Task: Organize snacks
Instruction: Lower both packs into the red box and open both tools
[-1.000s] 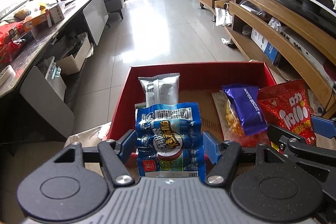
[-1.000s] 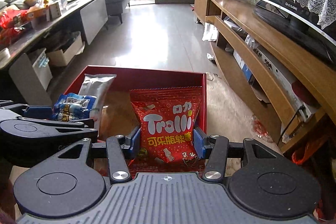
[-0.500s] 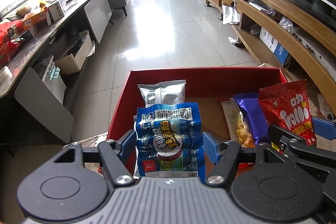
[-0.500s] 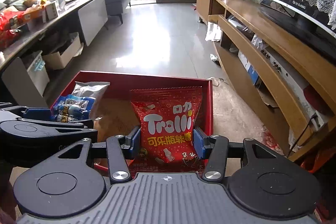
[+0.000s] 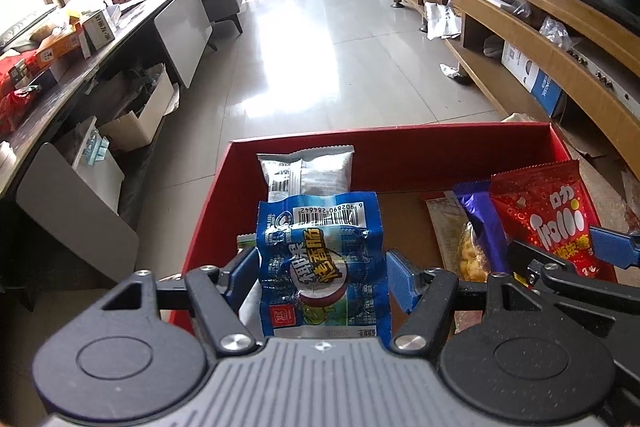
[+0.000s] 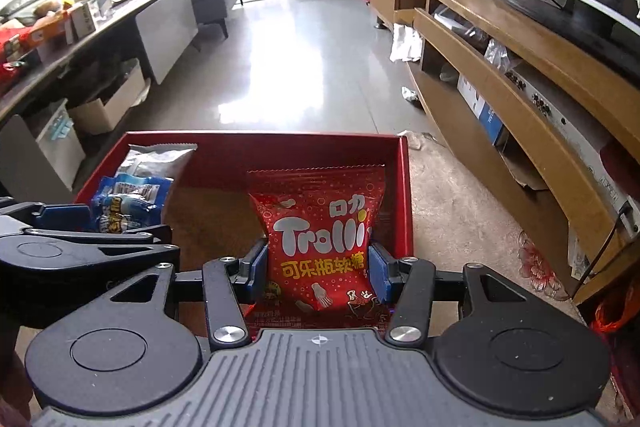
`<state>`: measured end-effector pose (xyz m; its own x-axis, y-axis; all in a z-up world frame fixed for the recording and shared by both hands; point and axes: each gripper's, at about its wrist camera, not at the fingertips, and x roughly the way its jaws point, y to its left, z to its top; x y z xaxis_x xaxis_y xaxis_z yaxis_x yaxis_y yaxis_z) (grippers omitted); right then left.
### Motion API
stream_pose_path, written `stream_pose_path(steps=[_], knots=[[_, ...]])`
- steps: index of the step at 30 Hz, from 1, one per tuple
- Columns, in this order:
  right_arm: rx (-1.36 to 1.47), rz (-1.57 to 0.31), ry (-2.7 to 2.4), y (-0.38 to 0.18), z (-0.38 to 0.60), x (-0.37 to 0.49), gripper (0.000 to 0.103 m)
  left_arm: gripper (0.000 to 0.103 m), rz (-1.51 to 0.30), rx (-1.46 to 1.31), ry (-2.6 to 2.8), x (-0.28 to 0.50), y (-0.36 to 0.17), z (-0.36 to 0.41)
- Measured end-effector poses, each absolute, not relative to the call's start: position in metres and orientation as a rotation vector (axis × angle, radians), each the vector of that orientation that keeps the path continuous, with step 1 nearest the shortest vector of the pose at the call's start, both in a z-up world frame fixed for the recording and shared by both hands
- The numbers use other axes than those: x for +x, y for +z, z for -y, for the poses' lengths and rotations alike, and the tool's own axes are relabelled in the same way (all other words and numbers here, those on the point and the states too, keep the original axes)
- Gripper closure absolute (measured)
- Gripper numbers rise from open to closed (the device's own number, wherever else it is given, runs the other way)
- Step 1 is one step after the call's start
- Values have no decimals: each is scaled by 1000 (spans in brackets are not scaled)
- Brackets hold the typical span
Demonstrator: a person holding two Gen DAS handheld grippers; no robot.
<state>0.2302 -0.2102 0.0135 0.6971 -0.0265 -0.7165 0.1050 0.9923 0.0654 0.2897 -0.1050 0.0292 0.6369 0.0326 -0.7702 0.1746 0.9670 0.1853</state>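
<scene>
left gripper [image 5: 322, 273] jaws clamped on blue crinkly plastic sausage pack [image 5: 322, 259], held above left part of red shallow cardboard box [image 5: 384, 157]. right gripper [image 6: 318, 269] jaws clamped on red glossy gummy-candy bag [image 6: 320, 243], above box's right part. both packs light, soft, slippery film; squeeze across mid-body, not at sealed edges, likely to slip otherwise. count: one blue pack, one red bag, one silver foil packet [image 5: 306, 171] by box's far wall, one purple-and-clear snack bag [image 5: 478, 227] right of centre.
</scene>
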Motion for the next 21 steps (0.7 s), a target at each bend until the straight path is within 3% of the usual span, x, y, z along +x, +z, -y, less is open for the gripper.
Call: stream_pose_path(steps=[10,21], knots=[[189,-794,-34,11,222,234,41,39,-927,156,-133,298,36,92],[212,-759,-22,20,230,232,24,36,-966,48,-171,303,43,79]])
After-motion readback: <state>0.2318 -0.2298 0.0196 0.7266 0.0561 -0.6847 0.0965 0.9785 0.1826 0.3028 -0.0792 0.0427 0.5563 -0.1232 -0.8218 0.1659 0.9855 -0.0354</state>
